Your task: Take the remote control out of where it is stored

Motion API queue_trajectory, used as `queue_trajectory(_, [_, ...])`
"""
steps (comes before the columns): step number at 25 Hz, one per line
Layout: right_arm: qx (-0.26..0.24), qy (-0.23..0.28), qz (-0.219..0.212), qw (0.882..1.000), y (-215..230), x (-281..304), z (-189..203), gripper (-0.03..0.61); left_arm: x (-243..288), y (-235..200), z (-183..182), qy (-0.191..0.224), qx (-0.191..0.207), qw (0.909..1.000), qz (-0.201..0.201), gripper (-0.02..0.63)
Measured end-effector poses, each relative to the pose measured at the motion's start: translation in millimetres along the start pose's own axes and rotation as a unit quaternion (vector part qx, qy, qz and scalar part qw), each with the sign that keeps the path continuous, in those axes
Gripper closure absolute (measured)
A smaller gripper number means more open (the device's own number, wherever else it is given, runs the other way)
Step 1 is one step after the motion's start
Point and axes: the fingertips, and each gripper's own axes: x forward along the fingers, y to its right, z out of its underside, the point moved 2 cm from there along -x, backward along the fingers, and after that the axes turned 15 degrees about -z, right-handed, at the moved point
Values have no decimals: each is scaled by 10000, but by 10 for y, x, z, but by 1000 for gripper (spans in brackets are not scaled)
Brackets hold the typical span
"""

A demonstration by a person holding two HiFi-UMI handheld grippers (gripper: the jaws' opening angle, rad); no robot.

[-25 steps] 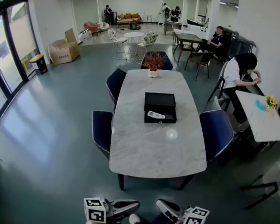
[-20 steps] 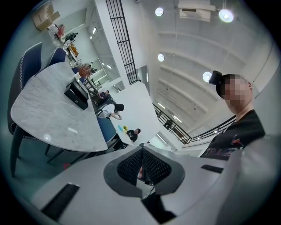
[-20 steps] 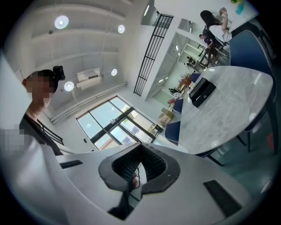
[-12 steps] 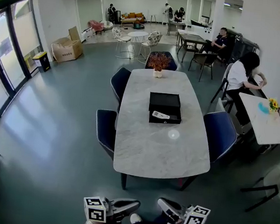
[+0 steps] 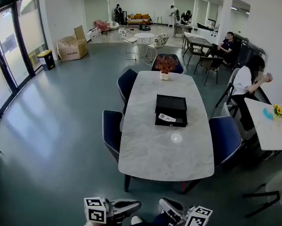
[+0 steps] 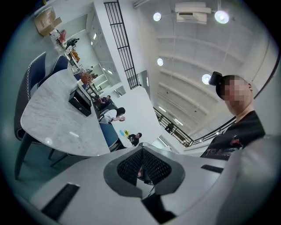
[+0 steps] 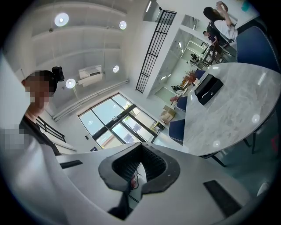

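Evidently stood well back from the marble-look bench, with a stretch of open floor between. Held the left gripper and the right gripper low and close to the body, side by side and aimed toward the bench; read as a carrying posture for the approach, nothing more. Pressed the fingers of both grippers together, ribbed pads meeting, with nothing pinched between them in either gripper view. Sensible enough, with nothing near enough to grasp.

Found the remote control lying flat in the pulled-out drawer of a black box near the middle of the bench. Showed pale against the dark lining, so easy to pick out from afar. Left open to the air above, which probably spared any pulling step and allowed a straight lift.

Noted a potted plant at the far end, well apart from the box and no hindrance. Noted dark blue chairs tucked along both long sides, likely steering the approach toward the bare near end. Judged the task barely begun: closing on the bench first, then spreading one pair of fingers across the remote's narrow sides.
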Motion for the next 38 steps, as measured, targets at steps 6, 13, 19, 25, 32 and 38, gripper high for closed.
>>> queue_trajectory(6, [-12, -14, 53, 10000, 73, 20, -81, 569, -2, -57, -57, 81, -10, 10000, -47, 611])
queue_trajectory(13, [-17, -58, -3, 10000, 206, 123, -330, 569, 39, -134, -234, 312, -61, 9993, -185, 611])
queue_trajectory(19, [-40, -168, -89, 9998, 464, 124, -695, 569, 278, -275, -350, 487, -128, 9981, -348, 611])
queue_trajectory(25, [-3, -306, -69, 9995, 820, 136, -1105, 569, 565, -413, -515, 585, -261, 9967, -505, 611])
queue_trajectory(32, [-74, -556, -83, 9984, 1285, 284, -1634, 569, 845, -640, -788, 789, -387, 9936, -714, 611])
queue_trajectory(38, [-295, -860, -67, 9958, 1663, 426, -2109, 569, 1045, -835, -973, 972, -508, 9899, -904, 611])
